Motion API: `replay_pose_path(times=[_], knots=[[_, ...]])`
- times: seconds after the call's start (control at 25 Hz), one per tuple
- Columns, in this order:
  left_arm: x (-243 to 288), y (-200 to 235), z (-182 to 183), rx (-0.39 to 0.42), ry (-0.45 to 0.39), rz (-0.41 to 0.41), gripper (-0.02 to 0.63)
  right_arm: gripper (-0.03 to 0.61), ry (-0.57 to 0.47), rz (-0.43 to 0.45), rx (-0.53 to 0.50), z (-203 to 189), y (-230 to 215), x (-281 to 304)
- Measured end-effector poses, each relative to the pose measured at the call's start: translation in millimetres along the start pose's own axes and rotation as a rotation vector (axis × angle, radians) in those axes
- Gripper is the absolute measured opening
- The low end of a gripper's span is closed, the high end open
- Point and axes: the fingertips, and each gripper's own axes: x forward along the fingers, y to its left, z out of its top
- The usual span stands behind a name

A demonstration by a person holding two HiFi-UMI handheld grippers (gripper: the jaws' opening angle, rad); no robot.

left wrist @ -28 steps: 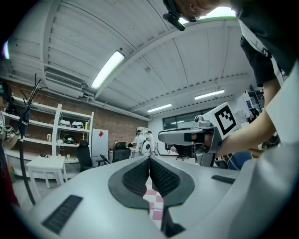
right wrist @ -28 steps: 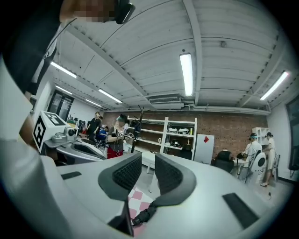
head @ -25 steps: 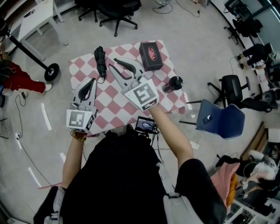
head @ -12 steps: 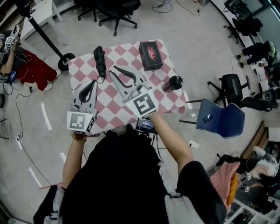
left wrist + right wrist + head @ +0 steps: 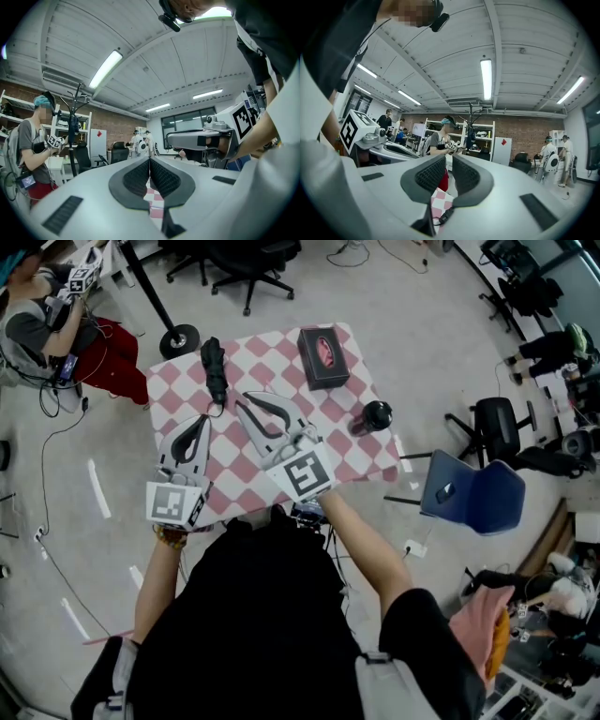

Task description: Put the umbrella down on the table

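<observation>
Head view, table: I am looking down on a table (image 5: 366,457) under a pink-and-white checked cloth.
Head view, umbrella: the folded black umbrella (image 5: 216,369) is lying flat on the cloth near the table's far left corner, with no gripper touching it.
Head view, other things: a black box (image 5: 323,358) is sitting at the far edge and a black cup (image 5: 375,416) is standing near the right edge.
Head view, left gripper: the left gripper (image 5: 197,420) is hovering over the near left part of the cloth, just short of the umbrella's near end.
Head view, right gripper: the right gripper (image 5: 255,401) is reaching over the middle of the cloth, beside the umbrella and apart from it.
Left gripper view, fingers: I am seeing the two pads (image 5: 164,177) pressing together with nothing between them. The checked cloth (image 5: 157,206) is showing below.
Right gripper view, fingers: the jaws are closing, with a narrow gap between the pads (image 5: 431,176). I am seeing nothing in that gap.
Right gripper view, background: a person (image 5: 439,137) is standing far beyond the tips.
</observation>
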Motion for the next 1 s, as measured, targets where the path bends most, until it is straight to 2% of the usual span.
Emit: replay_pose_path(times=[1.0], knots=[[-5,-7,-22,-0.014,0.039,-0.008,0.014,0.032,0.092,-0.023,0.044,-48,15,-9]])
